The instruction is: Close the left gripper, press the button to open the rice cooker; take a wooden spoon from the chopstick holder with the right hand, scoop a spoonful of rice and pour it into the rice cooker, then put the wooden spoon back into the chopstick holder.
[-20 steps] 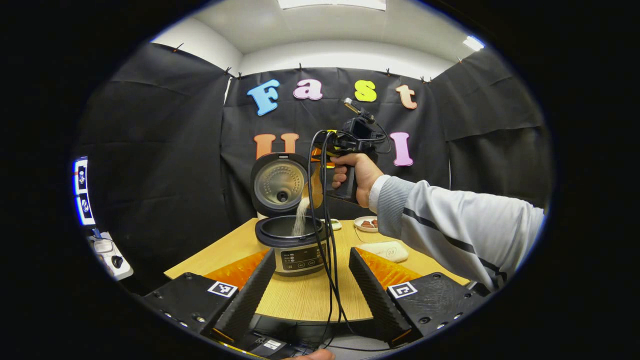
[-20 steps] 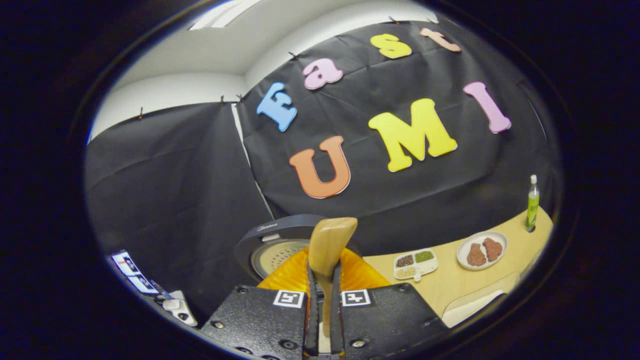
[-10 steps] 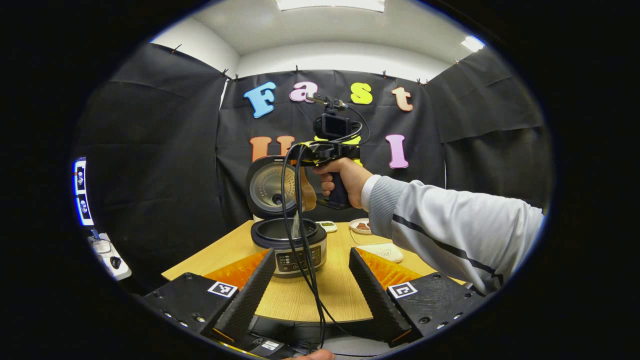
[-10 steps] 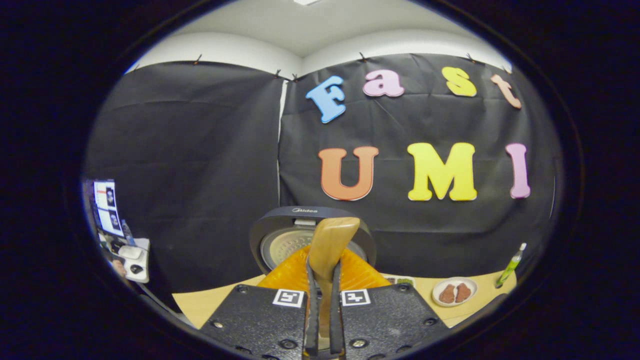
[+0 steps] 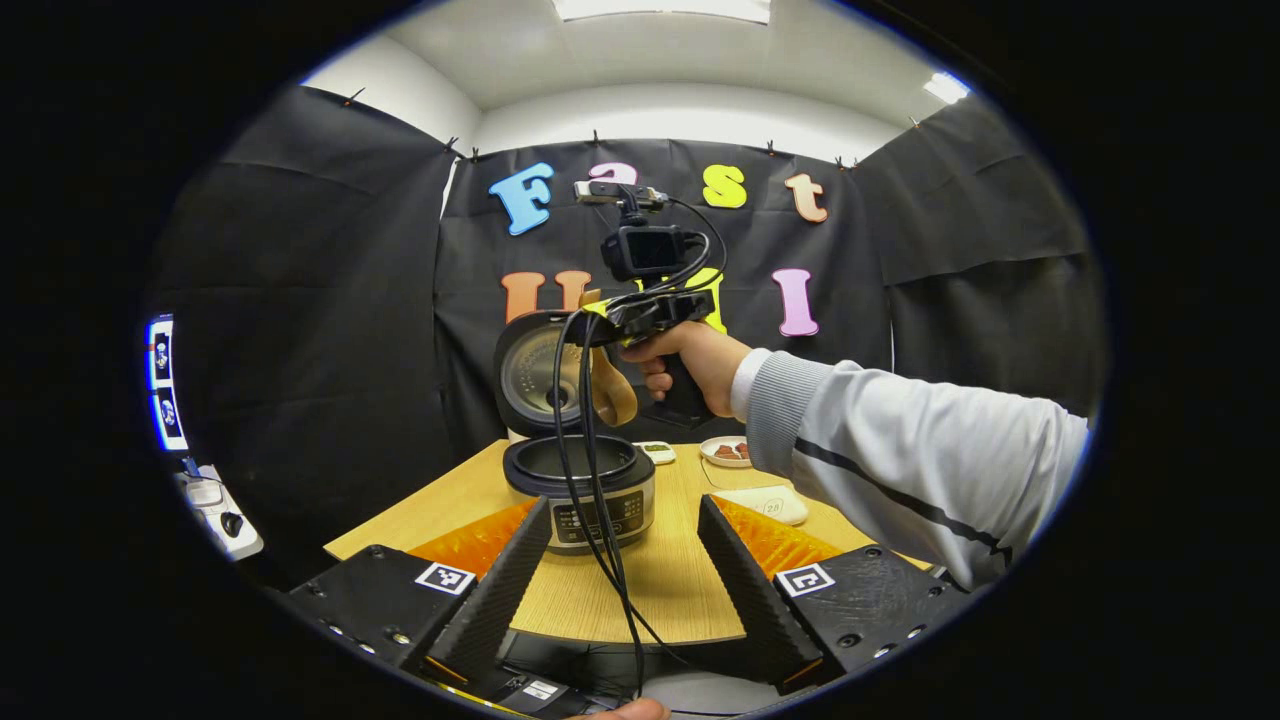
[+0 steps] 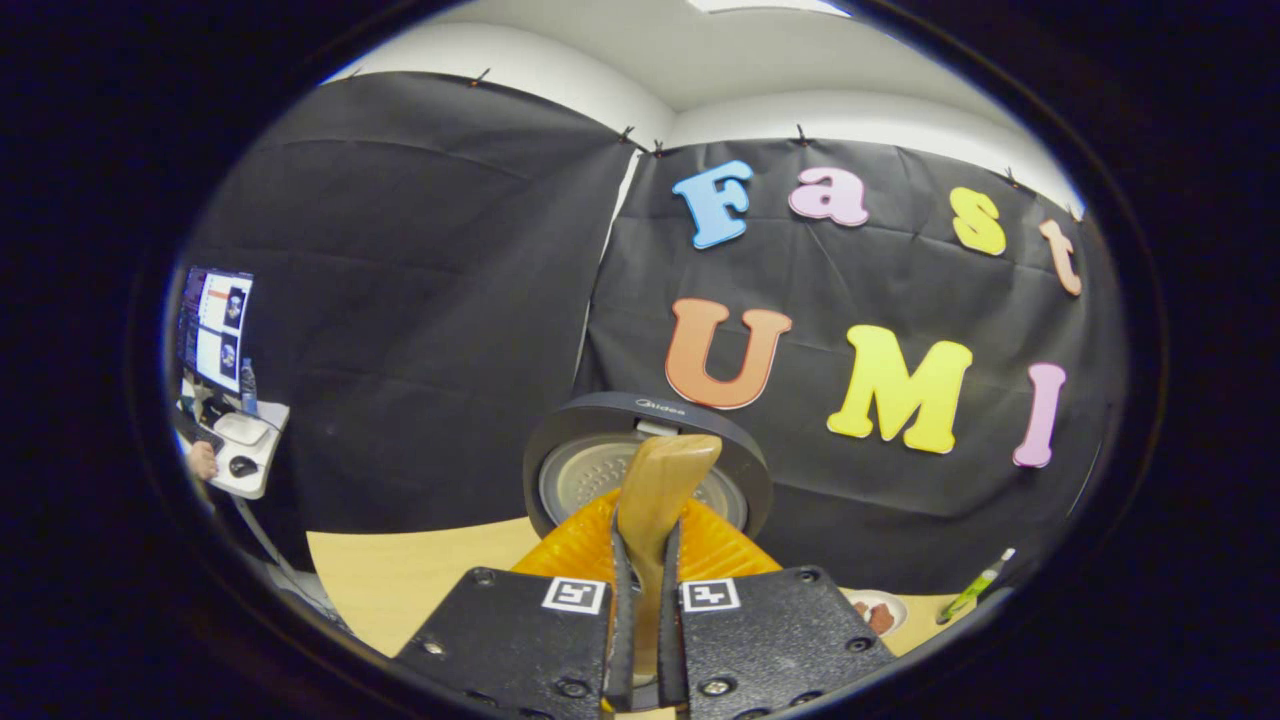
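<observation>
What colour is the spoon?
Light brown wood. The wooden spoon shows best in the right gripper view.

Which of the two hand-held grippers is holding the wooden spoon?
The right hand-held gripper, raised above the open rice cooker, pinches the wooden spoon between its fingers. The left hand-held gripper is spread wide, with nothing between its fingers.

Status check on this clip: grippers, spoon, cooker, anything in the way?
Left gripper open, idle, low. Right gripper shut on wooden spoon, held above rice cooker, lid up. Cables dangle in front of cooker.
</observation>
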Tool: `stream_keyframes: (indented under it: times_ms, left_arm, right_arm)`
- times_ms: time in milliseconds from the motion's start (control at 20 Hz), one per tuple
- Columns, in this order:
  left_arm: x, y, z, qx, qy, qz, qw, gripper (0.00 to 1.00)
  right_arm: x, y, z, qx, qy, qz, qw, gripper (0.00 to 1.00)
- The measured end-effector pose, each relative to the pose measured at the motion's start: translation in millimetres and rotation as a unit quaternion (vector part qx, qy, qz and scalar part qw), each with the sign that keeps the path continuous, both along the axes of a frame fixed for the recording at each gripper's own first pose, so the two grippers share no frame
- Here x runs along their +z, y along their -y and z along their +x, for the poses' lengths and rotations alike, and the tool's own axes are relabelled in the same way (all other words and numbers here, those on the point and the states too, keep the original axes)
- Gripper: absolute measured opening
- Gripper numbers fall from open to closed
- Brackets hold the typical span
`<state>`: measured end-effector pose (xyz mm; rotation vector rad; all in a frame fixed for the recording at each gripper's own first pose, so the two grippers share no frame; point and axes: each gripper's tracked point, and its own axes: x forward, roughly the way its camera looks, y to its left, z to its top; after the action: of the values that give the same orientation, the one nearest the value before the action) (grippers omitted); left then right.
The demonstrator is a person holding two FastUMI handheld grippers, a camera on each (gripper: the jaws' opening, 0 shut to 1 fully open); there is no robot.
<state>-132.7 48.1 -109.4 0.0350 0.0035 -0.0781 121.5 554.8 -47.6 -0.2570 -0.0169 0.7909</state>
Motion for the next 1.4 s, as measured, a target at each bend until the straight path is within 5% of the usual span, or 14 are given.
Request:
stream_keyframes:
  times_ms: [650, 1400]
  left_arm:
    - [10.3, -13.4, -0.5, 0.038, 0.013, -0.033, 0.999, 0.94]
    - [24.0, -5.0, 4.4, 0.049, 0.035, -0.058, 0.996, 0.94]
  right_arm:
    - [36.6, 157.0, 58.6, -0.099, -0.017, 0.068, 0.993, 0.16]
    - [16.8, 403.7, 134.3, -0.257, -0.042, 0.111, 0.959, 0.17]
